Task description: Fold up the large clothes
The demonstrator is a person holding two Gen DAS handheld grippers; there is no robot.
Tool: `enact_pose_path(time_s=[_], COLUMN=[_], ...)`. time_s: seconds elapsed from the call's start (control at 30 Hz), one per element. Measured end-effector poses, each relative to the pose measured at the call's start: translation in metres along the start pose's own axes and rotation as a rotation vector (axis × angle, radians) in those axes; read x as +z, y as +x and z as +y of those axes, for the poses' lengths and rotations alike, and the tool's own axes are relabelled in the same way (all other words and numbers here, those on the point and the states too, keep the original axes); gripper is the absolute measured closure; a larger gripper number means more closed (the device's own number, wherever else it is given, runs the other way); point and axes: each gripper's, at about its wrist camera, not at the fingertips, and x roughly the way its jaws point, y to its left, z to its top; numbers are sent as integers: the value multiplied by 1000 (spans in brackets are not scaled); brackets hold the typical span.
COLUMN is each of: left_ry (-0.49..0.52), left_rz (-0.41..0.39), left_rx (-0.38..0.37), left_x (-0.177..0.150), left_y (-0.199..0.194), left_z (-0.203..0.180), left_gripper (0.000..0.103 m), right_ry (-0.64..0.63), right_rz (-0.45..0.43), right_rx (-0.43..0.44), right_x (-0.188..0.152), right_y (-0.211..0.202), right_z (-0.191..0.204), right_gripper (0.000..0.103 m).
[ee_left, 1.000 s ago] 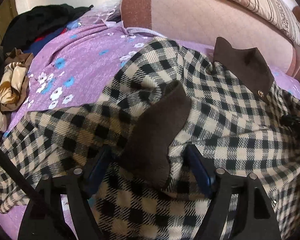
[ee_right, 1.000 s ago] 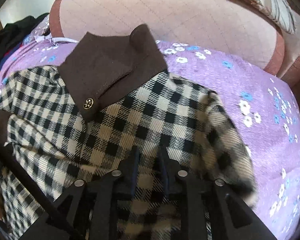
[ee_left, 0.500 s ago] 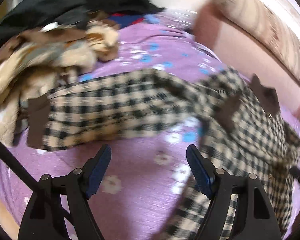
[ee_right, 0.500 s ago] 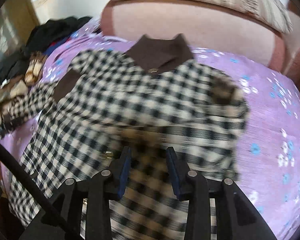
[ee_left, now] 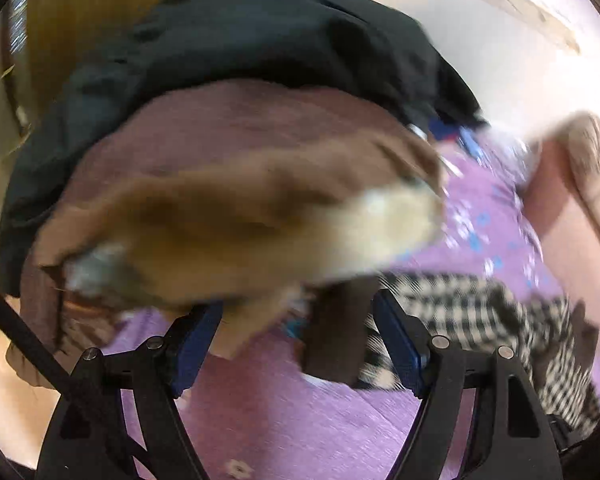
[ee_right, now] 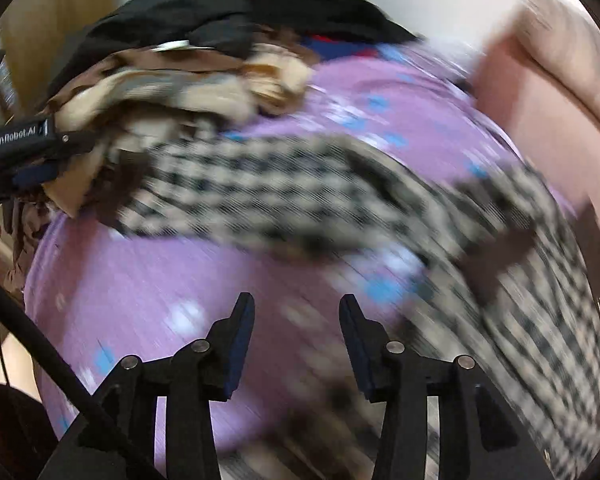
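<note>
We see our left gripper point(ee_left: 296, 344) with fingers spread around the checked coat's point(ee_right: 340, 200) brown cuff point(ee_left: 334, 332); our right gripper point(ee_right: 296, 344) gapes empty over the purple bedsheet point(ee_right: 140, 280). Blur hides detail.

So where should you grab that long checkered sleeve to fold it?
Probably by the dark brown cuff at the end of the checkered sleeve. It lies flat on the purple sheet, right between the open fingers of the left tool, so come straight in from that end and pinch the cuff's edge.
</note>
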Motion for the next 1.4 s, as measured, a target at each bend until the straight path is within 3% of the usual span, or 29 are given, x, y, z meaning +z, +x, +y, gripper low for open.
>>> enact_pose_path(time_s=[0.23, 0.43, 0.5, 0.53, 0.57, 0.77, 1.0, 1.2, 1.4], left_ry=[-139, -211, -210, -209, -209, -184, -37, 137, 319], left_rz=[-50, -82, -88, -90, -95, -114, -98, -2, 11], left_rx=[-38, -70, -71, -71, -74, -119, -220, -377, -377], left_x=[19, 23, 23, 22, 21, 17, -4, -41, -74], left_y=[-18, -28, -29, -30, -31, -32, -37, -30, -23], left_z=[58, 82, 82, 84, 83, 59, -2, -77, -141], left_gripper=[27, 27, 27, 27, 27, 27, 27, 27, 26], right_ry=[-246, -446, -444, -425, -381, -118, 129, 333, 525], right_rz=[-48, -25, -21, -13, 2, -109, -206, -260, -242], right_rx=[50, -37, -53, -50, -55, -18, -57, -157, -287], right_x=[39, 39, 41, 42, 48, 71, 79, 41, -39], right_y=[29, 67, 77, 75, 74, 13, -64, -129, -165], right_z=[96, 152, 156, 154, 149, 82, -11, -104, -189], right_gripper=[41, 40, 56, 86, 92, 94, 94, 94, 94])
